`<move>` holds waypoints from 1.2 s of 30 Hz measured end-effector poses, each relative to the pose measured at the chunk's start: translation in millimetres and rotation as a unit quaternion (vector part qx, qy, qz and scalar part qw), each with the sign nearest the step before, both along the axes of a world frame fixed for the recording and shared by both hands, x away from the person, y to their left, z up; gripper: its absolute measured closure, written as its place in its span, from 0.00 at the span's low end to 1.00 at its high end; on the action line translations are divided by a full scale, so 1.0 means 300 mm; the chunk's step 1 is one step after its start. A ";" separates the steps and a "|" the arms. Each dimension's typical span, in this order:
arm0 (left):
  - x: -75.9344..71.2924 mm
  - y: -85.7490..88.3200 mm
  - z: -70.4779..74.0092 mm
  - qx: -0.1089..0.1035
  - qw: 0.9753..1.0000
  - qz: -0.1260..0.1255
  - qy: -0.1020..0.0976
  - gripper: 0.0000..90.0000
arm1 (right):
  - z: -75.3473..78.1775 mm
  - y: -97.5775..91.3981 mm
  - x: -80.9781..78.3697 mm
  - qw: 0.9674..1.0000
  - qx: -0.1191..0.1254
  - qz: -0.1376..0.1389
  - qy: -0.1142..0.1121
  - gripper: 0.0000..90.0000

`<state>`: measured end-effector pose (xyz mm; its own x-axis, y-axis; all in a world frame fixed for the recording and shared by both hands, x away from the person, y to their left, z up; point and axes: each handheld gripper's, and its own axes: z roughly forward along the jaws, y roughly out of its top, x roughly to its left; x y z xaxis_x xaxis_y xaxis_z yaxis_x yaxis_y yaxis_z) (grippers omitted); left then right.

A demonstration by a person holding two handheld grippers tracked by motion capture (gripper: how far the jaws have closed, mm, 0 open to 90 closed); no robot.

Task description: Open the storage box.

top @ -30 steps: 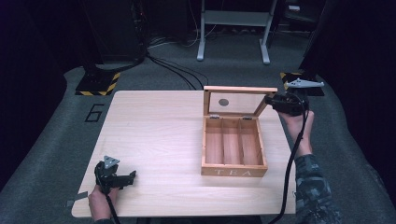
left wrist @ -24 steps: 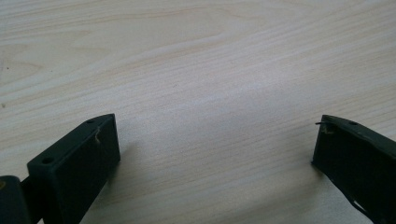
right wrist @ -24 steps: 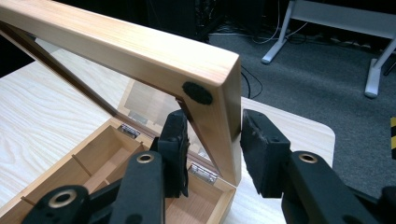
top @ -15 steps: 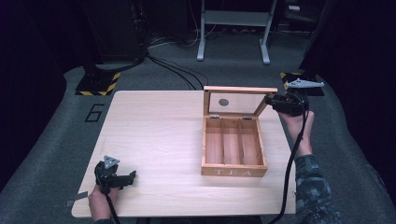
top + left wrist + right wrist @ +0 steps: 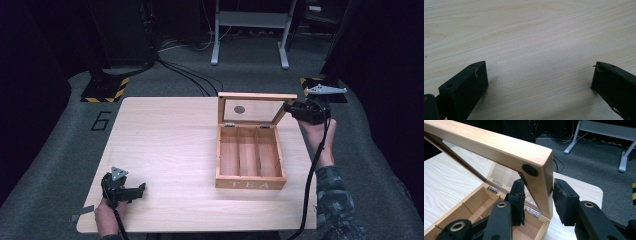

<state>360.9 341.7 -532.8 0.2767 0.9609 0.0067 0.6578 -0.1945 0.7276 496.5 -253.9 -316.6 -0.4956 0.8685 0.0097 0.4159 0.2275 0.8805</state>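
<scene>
A wooden tea box (image 5: pixel 250 184) with three bare compartments stands on the right half of the table, its glass-paned lid (image 5: pixel 257 96) raised upright. My right gripper (image 5: pixel 289 107) is at the lid's right end, shut on the lid's side rail. In the right gripper view the lid (image 5: pixel 491 143) runs between the two pads of that gripper (image 5: pixel 537 192), with the box interior (image 5: pixel 474 205) below. My left gripper (image 5: pixel 142 188) rests near the table's front left corner. Its jaws (image 5: pixel 539 75) stand wide open over plain wood.
The light wooden table (image 5: pixel 165 135) has rounded corners and sits on grey carpet. Cables (image 5: pixel 190 80), a yellow-and-black striped base (image 5: pixel 105 90) and a metal stand (image 5: pixel 250 30) lie beyond the far edge. A cable (image 5: pixel 312 185) trails from the right gripper along the forearm.
</scene>
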 end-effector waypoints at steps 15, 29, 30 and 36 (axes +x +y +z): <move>-0.001 -0.001 0.000 -0.001 1.000 0.001 0.001 0.00 | -0.002 0.001 -0.005 1.000 0.000 -0.001 -0.003 0.69; 0.000 0.000 0.000 0.000 1.000 0.000 0.000 0.00 | -0.024 0.002 -0.056 1.000 -0.002 0.001 -0.011 0.68; 0.000 0.000 0.000 -0.001 1.000 0.000 0.000 0.00 | -0.026 0.003 -0.062 1.000 0.000 -0.001 -0.010 0.68; 0.000 0.000 0.000 0.000 1.000 0.000 0.000 0.00 | -0.045 0.003 -0.097 1.000 0.000 0.002 -0.016 0.67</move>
<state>360.8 341.7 -532.8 0.2763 0.9611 0.0060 0.6581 -0.1937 0.7276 467.4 -252.9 -330.1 -0.4991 0.8665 -0.0068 0.3868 0.2298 0.8931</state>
